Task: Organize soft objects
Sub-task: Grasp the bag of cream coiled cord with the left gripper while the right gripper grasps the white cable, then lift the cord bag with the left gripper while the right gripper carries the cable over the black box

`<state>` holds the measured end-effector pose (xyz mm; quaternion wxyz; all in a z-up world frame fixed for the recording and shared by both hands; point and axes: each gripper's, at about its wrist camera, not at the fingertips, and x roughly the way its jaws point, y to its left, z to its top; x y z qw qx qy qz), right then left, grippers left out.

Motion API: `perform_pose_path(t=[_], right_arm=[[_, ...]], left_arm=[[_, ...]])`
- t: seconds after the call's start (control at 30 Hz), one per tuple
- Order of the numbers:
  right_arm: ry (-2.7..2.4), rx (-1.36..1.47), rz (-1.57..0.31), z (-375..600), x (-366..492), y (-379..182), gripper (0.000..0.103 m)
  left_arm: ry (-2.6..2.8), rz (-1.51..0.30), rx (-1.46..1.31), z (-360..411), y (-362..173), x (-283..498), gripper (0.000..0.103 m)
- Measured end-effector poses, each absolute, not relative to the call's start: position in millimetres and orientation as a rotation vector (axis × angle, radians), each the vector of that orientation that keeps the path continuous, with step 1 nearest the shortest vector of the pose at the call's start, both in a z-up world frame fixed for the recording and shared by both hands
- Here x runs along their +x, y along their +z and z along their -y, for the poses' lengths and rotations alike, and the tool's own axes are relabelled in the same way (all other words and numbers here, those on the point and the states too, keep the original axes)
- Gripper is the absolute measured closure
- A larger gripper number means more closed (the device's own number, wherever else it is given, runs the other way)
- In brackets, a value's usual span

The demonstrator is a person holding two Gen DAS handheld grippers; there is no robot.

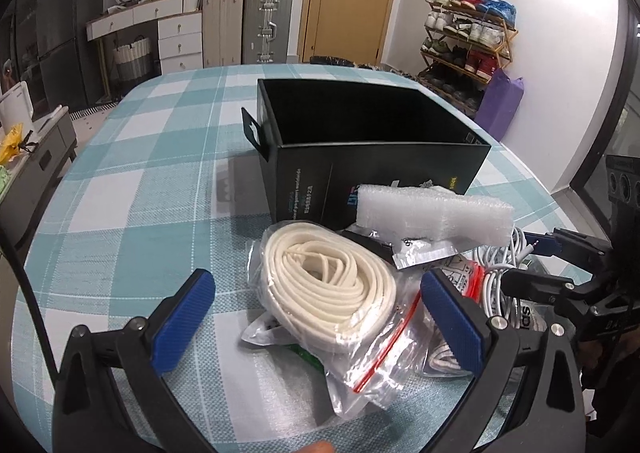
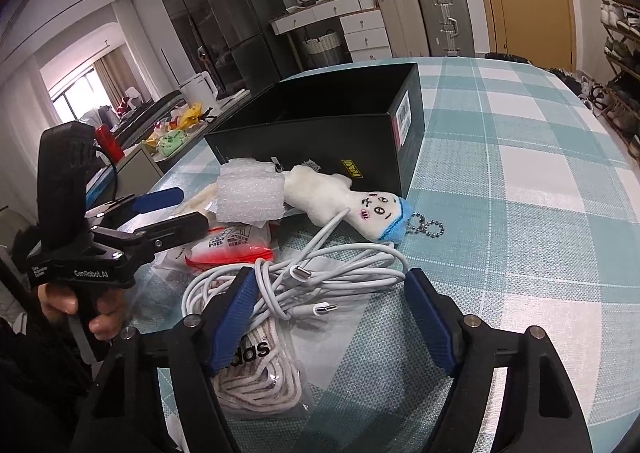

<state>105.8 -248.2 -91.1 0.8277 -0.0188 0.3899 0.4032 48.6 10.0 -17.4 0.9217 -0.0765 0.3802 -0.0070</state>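
Observation:
An open black box (image 1: 372, 141) stands on the checked tablecloth; it also shows in the right wrist view (image 2: 320, 133). In front of it lies a pile: a white foam block (image 1: 432, 213), a coil of cream cord in a clear zip bag (image 1: 328, 285), white cables (image 2: 304, 277), a plush toy with a blue cap (image 2: 360, 205), a bagged adidas lace bundle (image 2: 256, 369). My left gripper (image 1: 316, 325) is open around the cord bag. My right gripper (image 2: 332, 317) is open over the white cables.
A red and white packet (image 2: 228, 249) lies in the pile. The tablecloth (image 1: 140, 193) stretches left of the box and right of it (image 2: 520, 213). Suitcases (image 1: 244, 25), drawers and a shoe rack (image 1: 468, 45) stand beyond the table.

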Motion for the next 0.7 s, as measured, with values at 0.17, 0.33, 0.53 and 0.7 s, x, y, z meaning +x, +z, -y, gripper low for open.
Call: perform_pose_path(t=[0.17, 0.33, 0.53, 0.7], right_arm=[[0.864, -0.044, -0.825, 247.4, 103.4, -90.5, 0.027], [0.864, -0.047, -0.824, 247.5, 103.8, -90.5, 0.027], [0.871, -0.049, -0.82, 247.3, 102.9, -90.2, 0.027], [0.878, -0.049, -0.817, 247.1, 102.4, -90.1, 0.027]], left_arm=[[-0.033, -0.804, -0.198, -15.5, -18.6, 54.6, 0.0], [-0.075, -0.821, -0.223, -16.0, -21.6, 57.1, 0.01], [-0.095, -0.815, -0.24, -16.0, -20.5, 55.7, 0.042], [-0.089, -0.805, -0.22, -15.4, -18.9, 51.3, 0.057]])
